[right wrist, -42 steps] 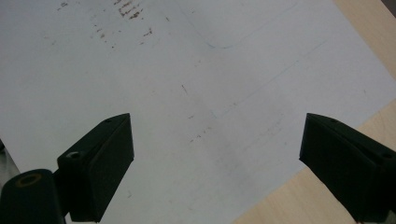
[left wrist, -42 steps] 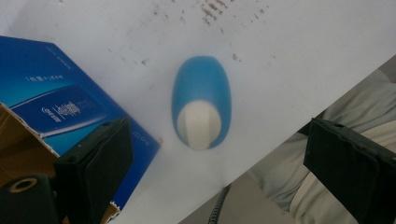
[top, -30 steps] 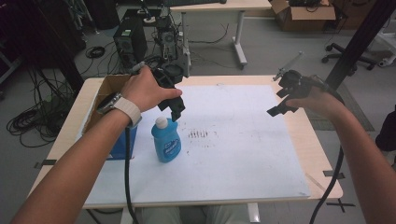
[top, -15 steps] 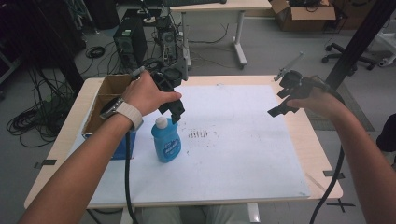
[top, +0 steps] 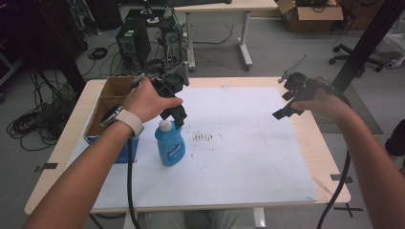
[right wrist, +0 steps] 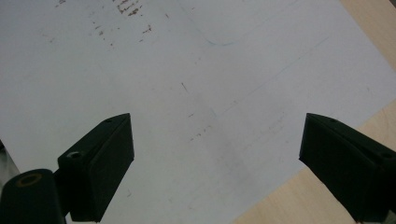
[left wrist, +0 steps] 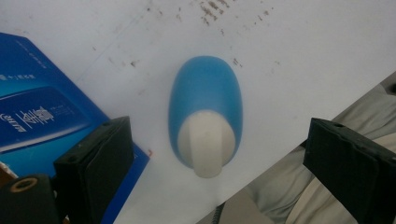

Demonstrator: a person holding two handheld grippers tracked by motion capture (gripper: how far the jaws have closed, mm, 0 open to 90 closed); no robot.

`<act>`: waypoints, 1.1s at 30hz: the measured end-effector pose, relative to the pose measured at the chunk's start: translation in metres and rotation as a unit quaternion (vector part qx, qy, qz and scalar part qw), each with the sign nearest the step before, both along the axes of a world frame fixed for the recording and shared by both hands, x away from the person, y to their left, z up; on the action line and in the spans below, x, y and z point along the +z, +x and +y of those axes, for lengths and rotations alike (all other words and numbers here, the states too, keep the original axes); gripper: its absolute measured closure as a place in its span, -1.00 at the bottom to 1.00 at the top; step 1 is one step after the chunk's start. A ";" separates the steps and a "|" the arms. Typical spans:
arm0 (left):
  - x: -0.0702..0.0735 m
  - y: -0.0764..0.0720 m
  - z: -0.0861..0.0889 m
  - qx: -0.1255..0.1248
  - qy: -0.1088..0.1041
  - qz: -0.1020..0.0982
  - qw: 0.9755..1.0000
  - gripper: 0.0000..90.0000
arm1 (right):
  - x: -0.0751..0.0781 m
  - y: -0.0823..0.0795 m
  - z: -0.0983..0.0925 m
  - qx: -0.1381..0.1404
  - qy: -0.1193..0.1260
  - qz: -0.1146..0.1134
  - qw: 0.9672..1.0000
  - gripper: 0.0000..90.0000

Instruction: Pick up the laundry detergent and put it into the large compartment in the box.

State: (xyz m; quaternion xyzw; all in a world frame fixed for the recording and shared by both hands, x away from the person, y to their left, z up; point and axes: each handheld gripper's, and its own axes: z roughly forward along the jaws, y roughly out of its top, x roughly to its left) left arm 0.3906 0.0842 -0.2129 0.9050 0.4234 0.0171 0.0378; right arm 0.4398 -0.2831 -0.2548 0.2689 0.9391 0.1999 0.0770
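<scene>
1. The blue bottle [top: 170, 145] stands upright on the white sheet [top: 239, 157] that covers the counter [top: 329, 162], just beside the blue box [top: 125, 149] at the sheet's left edge.
2. The left tool [top: 177, 114] hangs directly over the bottle's white cap [left wrist: 206, 145], jaws spread wide with nothing between the pads; in the left gripper view the cap sits between the two jaws but well clear of both.
3. The step in hand looks like a top-down grasp of the bottle. To do it well, the person should lower the left tool straight down until the pads bracket the neck or shoulder, not the tapered cap tip, which would likely slip.
4. The bottle's body is oval from above, so closing across its narrow side would give the firmer hold.
5. The blue box sits very near one jaw; the descent should keep that jaw from catching the box edge.
6. The right tool [top: 286, 107] is held above the sheet's right side, jaws apart and empty, well away from the bottle.
7. Hard to make out: the bottle's label print is too small to read, the left hand [top: 148, 100] covers much of the left tool in the high view, and the cardboard box [top: 111, 98] behind the blue box has its contents hidden.
</scene>
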 end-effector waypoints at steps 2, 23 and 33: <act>-0.001 0.000 0.001 0.002 -0.002 0.001 1.000 -0.81 | 0.000 0.000 0.001 -0.002 -0.001 0.001 1.000 -0.78; -0.033 -0.002 0.004 0.008 -0.005 0.009 1.000 -0.81 | -0.003 0.000 0.008 0.006 -0.003 0.003 1.000 -0.78; -0.047 0.000 0.003 0.010 -0.002 0.010 1.000 -0.81 | -0.005 0.000 0.008 0.007 -0.002 0.004 1.000 -0.78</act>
